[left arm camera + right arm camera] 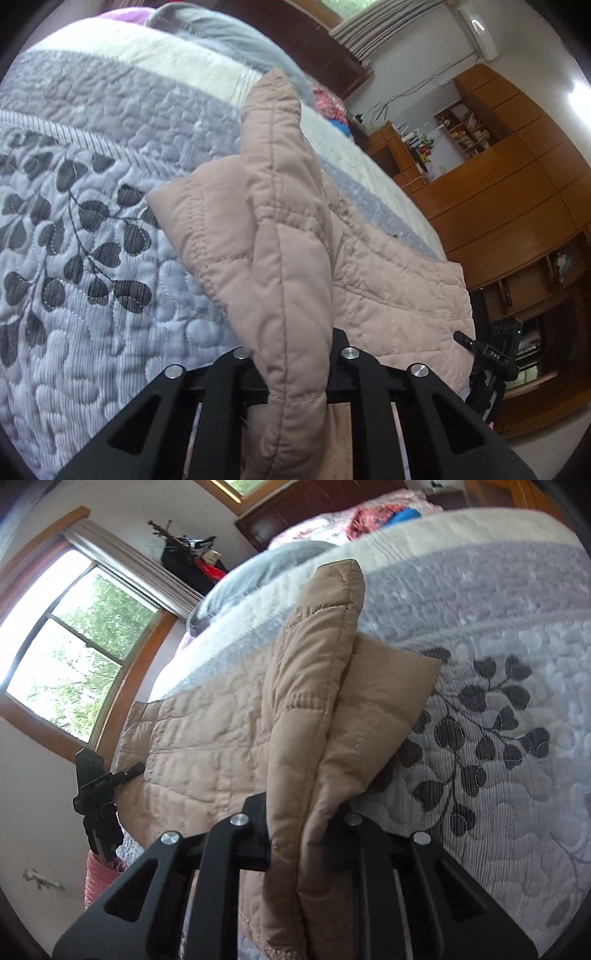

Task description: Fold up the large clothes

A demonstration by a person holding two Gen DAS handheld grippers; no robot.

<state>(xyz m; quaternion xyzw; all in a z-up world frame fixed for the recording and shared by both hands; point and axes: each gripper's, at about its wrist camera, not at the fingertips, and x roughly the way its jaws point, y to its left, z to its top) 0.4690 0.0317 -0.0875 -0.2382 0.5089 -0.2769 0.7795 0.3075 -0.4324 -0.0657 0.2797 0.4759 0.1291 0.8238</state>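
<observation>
The left tool (295,369) and the right tool (299,834) each clamp a raised fold of the beige quilted jacket (388,280), which lies ahead of them on the bed (92,229).

Hidden fingertips

The puffy jacket (280,258) covers both grippers' tips, and the far shelves (465,129) are too small to make out.

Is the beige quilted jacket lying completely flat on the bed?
No, a thick fold of the beige quilted jacket stands raised above the grey leaf-patterned bedspread.
</observation>
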